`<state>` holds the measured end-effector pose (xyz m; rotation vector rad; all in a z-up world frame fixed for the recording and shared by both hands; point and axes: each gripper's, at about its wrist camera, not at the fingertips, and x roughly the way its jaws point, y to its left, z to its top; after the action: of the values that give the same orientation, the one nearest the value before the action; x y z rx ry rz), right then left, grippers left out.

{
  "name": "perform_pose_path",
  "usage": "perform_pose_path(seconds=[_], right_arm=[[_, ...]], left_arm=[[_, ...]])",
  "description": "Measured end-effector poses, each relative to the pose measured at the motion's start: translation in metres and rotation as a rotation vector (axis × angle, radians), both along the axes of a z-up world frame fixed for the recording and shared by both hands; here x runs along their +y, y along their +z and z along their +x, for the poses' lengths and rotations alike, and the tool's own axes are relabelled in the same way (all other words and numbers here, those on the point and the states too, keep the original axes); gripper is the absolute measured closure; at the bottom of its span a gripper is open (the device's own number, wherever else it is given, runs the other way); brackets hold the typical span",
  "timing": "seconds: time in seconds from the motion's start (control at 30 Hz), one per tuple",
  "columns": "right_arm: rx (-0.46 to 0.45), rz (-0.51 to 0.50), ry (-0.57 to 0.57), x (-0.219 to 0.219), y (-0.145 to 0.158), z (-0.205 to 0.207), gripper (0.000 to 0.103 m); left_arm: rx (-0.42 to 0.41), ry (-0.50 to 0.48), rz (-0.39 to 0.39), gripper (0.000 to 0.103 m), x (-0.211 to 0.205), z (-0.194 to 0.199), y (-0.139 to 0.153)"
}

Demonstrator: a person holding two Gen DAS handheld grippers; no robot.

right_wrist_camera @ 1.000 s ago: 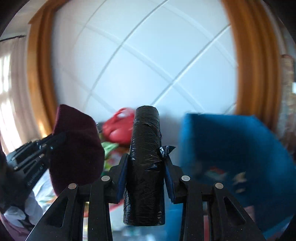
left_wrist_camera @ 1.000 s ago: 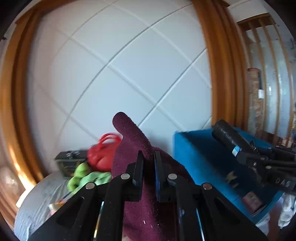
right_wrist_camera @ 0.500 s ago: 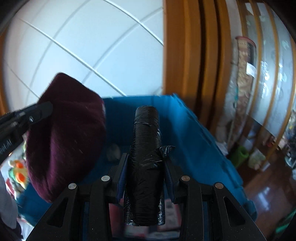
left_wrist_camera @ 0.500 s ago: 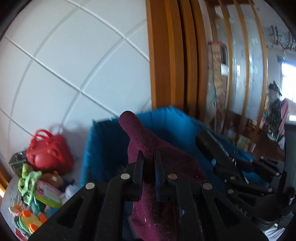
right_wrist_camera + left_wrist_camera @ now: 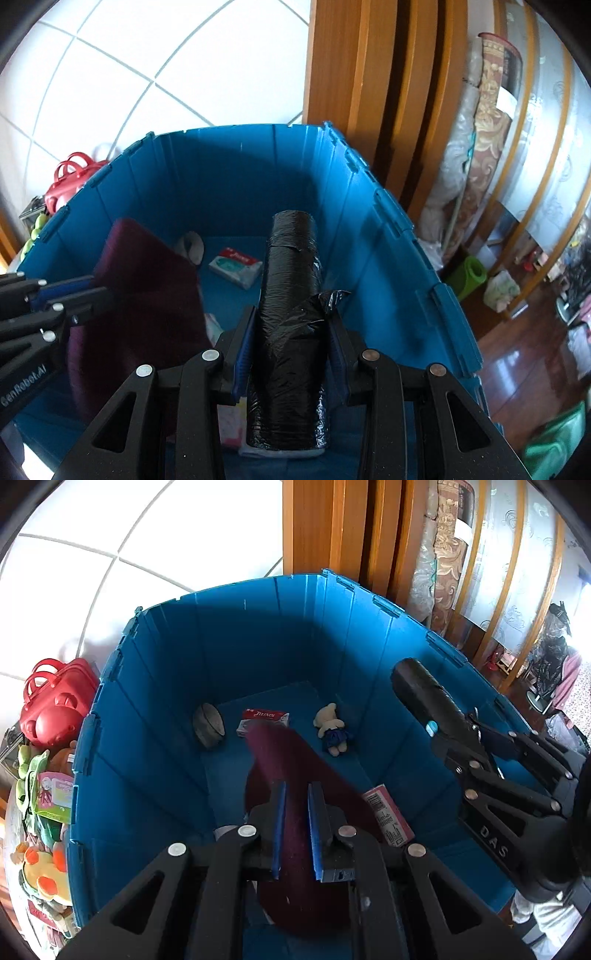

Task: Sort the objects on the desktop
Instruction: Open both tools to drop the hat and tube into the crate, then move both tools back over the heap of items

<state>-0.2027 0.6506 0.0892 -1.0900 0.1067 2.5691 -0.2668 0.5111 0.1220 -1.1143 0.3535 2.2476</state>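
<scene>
My left gripper [image 5: 295,797] is shut on a maroon cloth [image 5: 291,768] and holds it over the open blue bin [image 5: 155,716]. It also shows in the right wrist view [image 5: 147,295], where the left gripper [image 5: 92,291] enters from the left. My right gripper [image 5: 291,325] is shut on a black roll of bags [image 5: 291,295], also above the bin [image 5: 388,266]. In the left wrist view the roll [image 5: 424,698] and right gripper [image 5: 458,738] are at the right.
On the bin floor lie a tissue pack [image 5: 264,720], a small plush bear [image 5: 332,729], a grey round object [image 5: 208,727] and a pink-labelled pack [image 5: 388,816]. A red toy bag [image 5: 55,701] and soft toys [image 5: 40,794] sit left of the bin. A wooden frame [image 5: 369,92] stands behind.
Both grippers have swung right and tilted down from facing the tiled wall until they look into the blue bin. Each keeps its hold on its object.
</scene>
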Motion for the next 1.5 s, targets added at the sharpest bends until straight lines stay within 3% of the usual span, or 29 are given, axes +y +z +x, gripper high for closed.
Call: perform_pose_path(seconds=[0.23, 0.3, 0.47, 0.7, 0.8, 0.87, 0.97, 1.03, 1.07, 1.3, 1.5], right_arm=[[-0.007, 0.026, 0.006, -0.006, 0.004, 0.001, 0.064], [0.002, 0.035, -0.001, -0.006, 0.006, 0.004, 0.043], [0.060, 0.048, 0.007, -0.012, 0.015, 0.017, 0.021], [0.129, 0.084, 0.012, -0.026, 0.032, 0.039, 0.015], [0.169, 0.101, 0.020, -0.034, 0.041, 0.050, 0.013], [0.191, 0.102, 0.033, -0.040, 0.045, 0.055, 0.009], [0.222, 0.104, 0.064, -0.053, 0.050, 0.061, 0.005], [0.243, 0.101, 0.098, -0.066, 0.052, 0.062, 0.004], [0.252, 0.100, 0.116, -0.072, 0.052, 0.062, 0.003], [0.298, 0.098, 0.225, -0.128, 0.052, 0.048, 0.000], [0.398, 0.030, 0.370, -0.186, 0.058, 0.041, 0.000]], left_arm=[[0.000, 0.006, 0.015, 0.091, -0.010, 0.004, 0.000], [0.002, 0.005, 0.041, 0.091, -0.013, 0.007, 0.001], [0.159, 0.033, 0.122, 0.091, -0.033, 0.033, 0.023], [0.240, 0.089, 0.229, 0.091, -0.059, 0.045, 0.043], [0.310, 0.112, 0.293, 0.091, -0.076, 0.060, 0.050], [0.360, 0.128, 0.318, 0.084, -0.085, 0.068, 0.054], [0.409, 0.155, 0.366, 0.060, -0.102, 0.078, 0.056], [0.431, 0.182, 0.370, 0.040, -0.113, 0.083, 0.055], [0.442, 0.197, 0.365, 0.039, -0.119, 0.084, 0.054], [0.475, 0.330, 0.262, 0.039, -0.182, 0.082, 0.038], [0.391, 0.489, 0.235, 0.039, -0.268, 0.070, 0.011]])
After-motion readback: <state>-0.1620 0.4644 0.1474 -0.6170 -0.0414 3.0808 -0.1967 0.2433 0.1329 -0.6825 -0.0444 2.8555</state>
